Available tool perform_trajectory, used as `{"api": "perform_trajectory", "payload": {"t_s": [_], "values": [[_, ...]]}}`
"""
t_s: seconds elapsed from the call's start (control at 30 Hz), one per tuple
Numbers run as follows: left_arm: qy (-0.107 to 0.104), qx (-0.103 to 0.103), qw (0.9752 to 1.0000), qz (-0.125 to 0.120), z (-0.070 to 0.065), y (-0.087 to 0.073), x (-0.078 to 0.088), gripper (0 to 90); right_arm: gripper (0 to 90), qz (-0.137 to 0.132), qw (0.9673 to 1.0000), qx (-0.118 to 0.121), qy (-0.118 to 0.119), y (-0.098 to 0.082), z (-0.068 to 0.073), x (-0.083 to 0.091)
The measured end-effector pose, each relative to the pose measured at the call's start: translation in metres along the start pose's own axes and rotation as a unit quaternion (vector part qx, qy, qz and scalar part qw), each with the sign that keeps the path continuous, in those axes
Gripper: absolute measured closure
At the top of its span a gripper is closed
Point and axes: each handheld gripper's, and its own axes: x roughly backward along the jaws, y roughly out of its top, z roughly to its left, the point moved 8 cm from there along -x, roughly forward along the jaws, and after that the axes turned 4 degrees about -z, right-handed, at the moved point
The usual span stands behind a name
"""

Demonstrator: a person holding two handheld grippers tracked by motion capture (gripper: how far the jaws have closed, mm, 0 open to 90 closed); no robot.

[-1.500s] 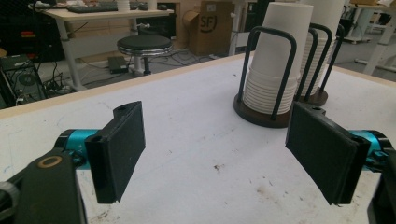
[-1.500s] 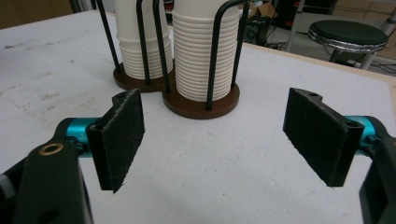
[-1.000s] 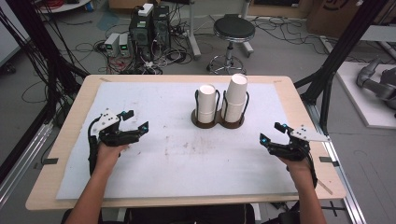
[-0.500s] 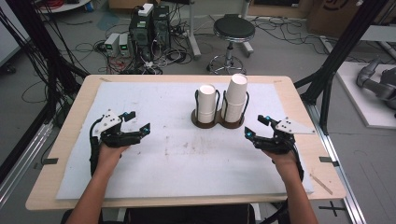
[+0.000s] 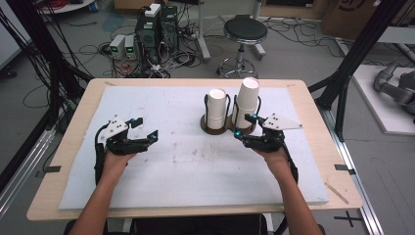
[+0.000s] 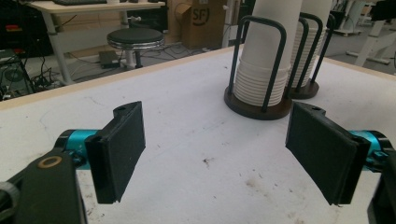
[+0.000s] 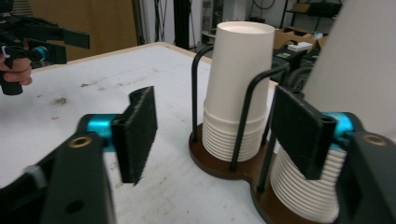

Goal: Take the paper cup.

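Now the right gripper (image 5: pixel 244 126) has moved in from the table's right side to the taller stack of paper cups (image 5: pixel 246 101) in the wire holder (image 5: pixel 226 128); its jaws have just been closing but stand apart around nothing, so a grasp seems near; the left gripper (image 5: pixel 145 129) waits open.

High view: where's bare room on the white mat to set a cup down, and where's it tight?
Free: the mat between the left claw and right claw, in front of the cup holder; also the far-left stretch beyond the left claw. Tight: around the two cup stacks, where the right claw stands open right beside the holder's wire hoops.
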Motion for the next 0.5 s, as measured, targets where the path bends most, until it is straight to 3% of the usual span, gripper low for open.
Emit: {"api": "perform_trajectory", "payload": {"t_s": [0.17,0.5], "values": [[0.0,0.002,1.0,0.001,0.0,0.0,0.0,19.9,49.0,0.009,0.9999,0.0,-0.007,0.0,-0.001,-0.019],[-0.002,0.001,1.0,0.002,0.0,-0.001,-0.002,19.9,73.1,0.011,0.9998,-0.013,-0.009,-0.008,0.0,-0.042]]}}
